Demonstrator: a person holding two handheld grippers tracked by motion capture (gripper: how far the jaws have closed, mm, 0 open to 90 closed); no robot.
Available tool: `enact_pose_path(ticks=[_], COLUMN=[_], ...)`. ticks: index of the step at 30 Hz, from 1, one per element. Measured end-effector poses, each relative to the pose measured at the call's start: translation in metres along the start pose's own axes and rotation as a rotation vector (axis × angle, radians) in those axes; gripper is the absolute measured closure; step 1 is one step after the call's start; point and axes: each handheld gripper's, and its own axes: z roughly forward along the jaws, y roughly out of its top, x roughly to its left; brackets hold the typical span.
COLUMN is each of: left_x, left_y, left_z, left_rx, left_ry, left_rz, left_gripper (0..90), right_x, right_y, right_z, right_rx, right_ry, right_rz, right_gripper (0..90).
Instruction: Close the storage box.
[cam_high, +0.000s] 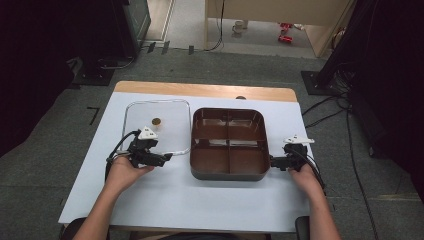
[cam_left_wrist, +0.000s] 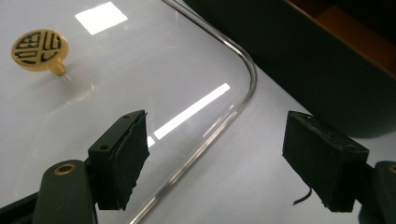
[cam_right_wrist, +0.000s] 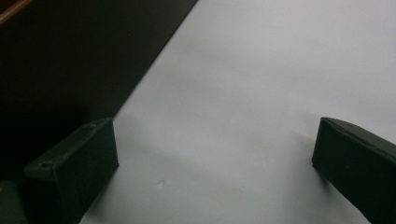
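Note:
A clear lid (cam_high: 170, 131) with a gold knob (cam_high: 156, 121) lies flat on the white table cover, left of a brown box (cam_high: 227, 175) divided into several compartments. My left gripper (cam_high: 167, 157) is at the lid's near right corner. In the left gripper view its jaws stand apart over the lid (cam_left_wrist: 140, 70); the rounded rim runs between them with neither pad touching it, and the knob (cam_left_wrist: 39, 46) is farther off. My right gripper (cam_high: 274, 161) stands open beside the box's near right corner. Its jaws (cam_right_wrist: 215, 168) have bare table between them and the dark box wall (cam_right_wrist: 70, 56) just to their left.
The white cover (cam_high: 200, 200) spreads wide in front of the box and lid. A strip of wooden tabletop (cam_high: 205, 90) shows at the far edge. Cables (cam_high: 325, 107) and dark stands are on the floor around the table.

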Motion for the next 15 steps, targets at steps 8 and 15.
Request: enact_pose_path(ticks=[8,15], left_x=[0.012,0.025], left_y=[0.009,0.018], left_z=[0.004,0.007], left_rx=[-0.006,-0.022], left_ry=[-0.005,0.001], left_rz=[-0.014,-0.046], left_gripper=[22.5,22.4], right_x=[0.000,0.000], right_y=[0.000,0.000], right_z=[0.000,0.000], right_rx=[0.002,0.000], right_ry=[0.000,0.000], right_rz=[0.000,0.000], right_gripper=[0.0,0.0])
